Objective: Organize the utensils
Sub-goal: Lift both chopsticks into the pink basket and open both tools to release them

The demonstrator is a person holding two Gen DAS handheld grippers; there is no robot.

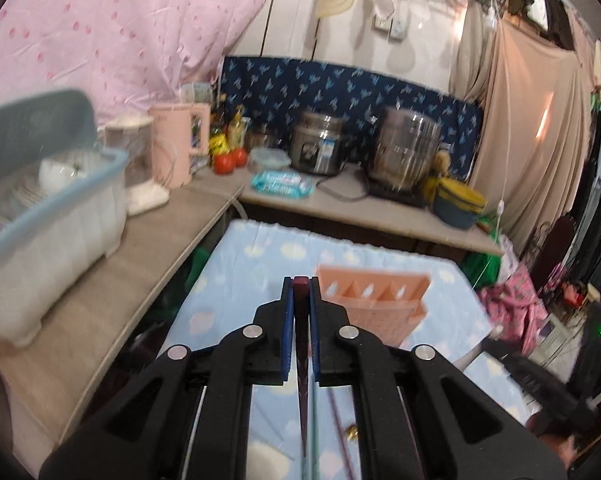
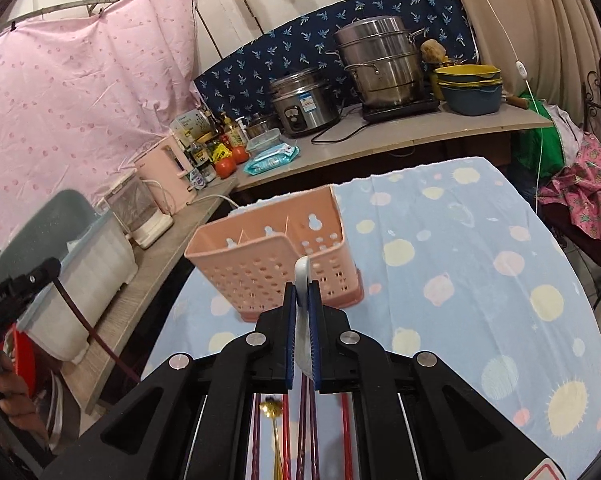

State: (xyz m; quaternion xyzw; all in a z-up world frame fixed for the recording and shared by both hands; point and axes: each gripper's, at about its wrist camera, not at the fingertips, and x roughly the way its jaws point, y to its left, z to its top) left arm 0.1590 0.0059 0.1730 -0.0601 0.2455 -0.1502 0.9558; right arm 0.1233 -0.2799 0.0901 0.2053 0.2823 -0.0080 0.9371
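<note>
A pink perforated utensil holder [image 2: 276,256] stands upright on the table's blue spotted cloth [image 2: 460,264]; the left wrist view shows it as the pink holder [image 1: 372,300] just right of my fingers. My left gripper [image 1: 300,292] is shut on a dark red chopstick [image 1: 300,312], lifted above the cloth. It shows at the left edge of the right wrist view as the left gripper [image 2: 24,284], the chopstick [image 2: 80,316] hanging from it. My right gripper [image 2: 301,296] is shut on a white spoon handle [image 2: 303,272] in front of the holder. Several red chopsticks [image 2: 300,432] and a gold spoon [image 2: 270,408] lie below.
An L-shaped counter [image 2: 380,144] wraps the table's left and far sides. It carries a dish rack [image 1: 48,216], pink kettle [image 1: 176,144], tomatoes [image 1: 224,162], wipes pack [image 1: 282,184], rice cooker [image 2: 304,104], steamer pot [image 2: 380,64] and stacked bowls [image 2: 472,88]. Clothes [image 2: 580,188] hang at right.
</note>
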